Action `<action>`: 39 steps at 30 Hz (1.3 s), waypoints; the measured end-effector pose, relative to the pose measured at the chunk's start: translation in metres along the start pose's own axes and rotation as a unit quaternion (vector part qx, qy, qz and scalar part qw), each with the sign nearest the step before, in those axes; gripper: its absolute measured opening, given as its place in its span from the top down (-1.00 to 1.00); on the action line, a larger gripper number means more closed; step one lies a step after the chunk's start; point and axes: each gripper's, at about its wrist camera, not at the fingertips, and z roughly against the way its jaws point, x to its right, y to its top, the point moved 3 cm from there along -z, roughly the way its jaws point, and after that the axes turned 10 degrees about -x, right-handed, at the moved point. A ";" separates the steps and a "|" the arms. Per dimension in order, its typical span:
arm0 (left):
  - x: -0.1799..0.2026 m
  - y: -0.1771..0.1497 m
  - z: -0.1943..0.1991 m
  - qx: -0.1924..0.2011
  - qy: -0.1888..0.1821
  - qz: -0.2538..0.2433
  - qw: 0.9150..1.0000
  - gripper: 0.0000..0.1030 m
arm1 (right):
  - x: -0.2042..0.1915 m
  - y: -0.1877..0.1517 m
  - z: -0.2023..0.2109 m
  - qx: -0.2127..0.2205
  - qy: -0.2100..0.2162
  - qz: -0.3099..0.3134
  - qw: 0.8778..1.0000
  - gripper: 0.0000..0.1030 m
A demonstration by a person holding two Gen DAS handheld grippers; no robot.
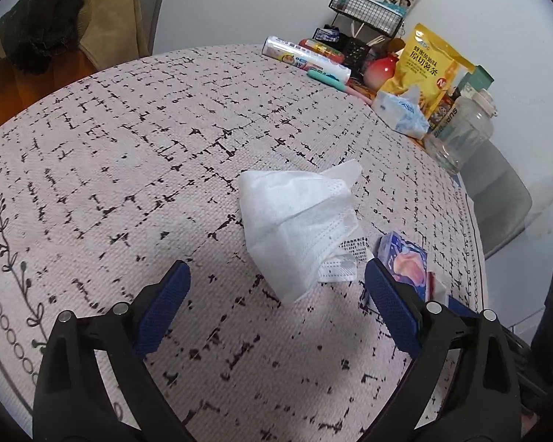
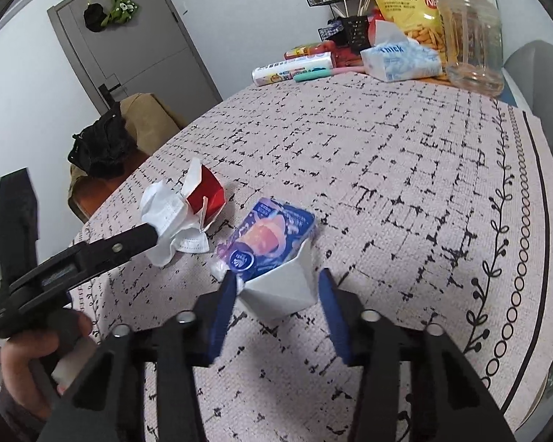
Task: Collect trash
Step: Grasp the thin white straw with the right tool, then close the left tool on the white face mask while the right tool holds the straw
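On the patterned worktop (image 2: pixel 387 154), a crushed blue drink carton (image 2: pixel 272 243) lies between the narrowed jaws of the right gripper (image 2: pixel 278 294); whether the pads already press on it cannot be told. Its long axis runs away from the gripper, white folded end nearest. It is judged light, thin-walled and easily crumpled, best pinched across that end. The left gripper (image 1: pixel 276 283) is held wide before a soft, limp white face mask (image 1: pixel 298 221).

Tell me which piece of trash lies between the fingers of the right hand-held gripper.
The blue carton, flattened, with its white end toward the right hand-held gripper. The white face mask and the red carton lie farther left, by the left hand-held gripper.
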 end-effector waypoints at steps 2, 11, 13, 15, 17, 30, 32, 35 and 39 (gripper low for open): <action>0.002 0.001 -0.004 0.000 0.006 -0.004 1.000 -0.73 | 0.001 -0.003 0.002 -0.001 -0.001 0.002 1.000 0.38; -0.004 0.000 -0.002 -0.001 0.006 0.011 1.000 0.49 | 0.008 -0.015 0.015 -0.003 -0.006 0.001 1.000 0.84; -0.006 -0.004 0.003 0.006 0.010 0.013 1.000 0.52 | 0.010 -0.018 0.018 -0.001 -0.008 -0.001 1.000 0.86; -0.010 -0.010 0.012 0.012 0.005 0.023 1.000 0.53 | 0.011 -0.021 0.023 0.003 -0.006 -0.003 1.000 0.87; -0.013 -0.017 0.022 0.019 0.004 0.029 0.999 0.53 | 0.011 -0.024 0.029 0.007 -0.003 -0.005 1.000 0.87; -0.025 -0.055 0.052 0.024 -0.009 0.047 0.999 0.45 | 0.013 -0.042 0.053 0.019 0.001 -0.014 1.000 0.87; -0.027 -0.060 0.049 0.017 -0.002 0.046 0.999 0.39 | 0.014 -0.045 0.054 0.018 0.001 -0.016 1.000 0.87; -0.034 -0.067 0.044 0.005 -0.002 0.058 0.998 0.39 | 0.014 -0.048 0.055 0.018 0.000 -0.016 1.000 0.87; -0.035 -0.073 0.051 0.014 0.008 0.052 0.999 0.62 | 0.014 -0.050 0.057 0.019 0.000 -0.015 1.000 0.87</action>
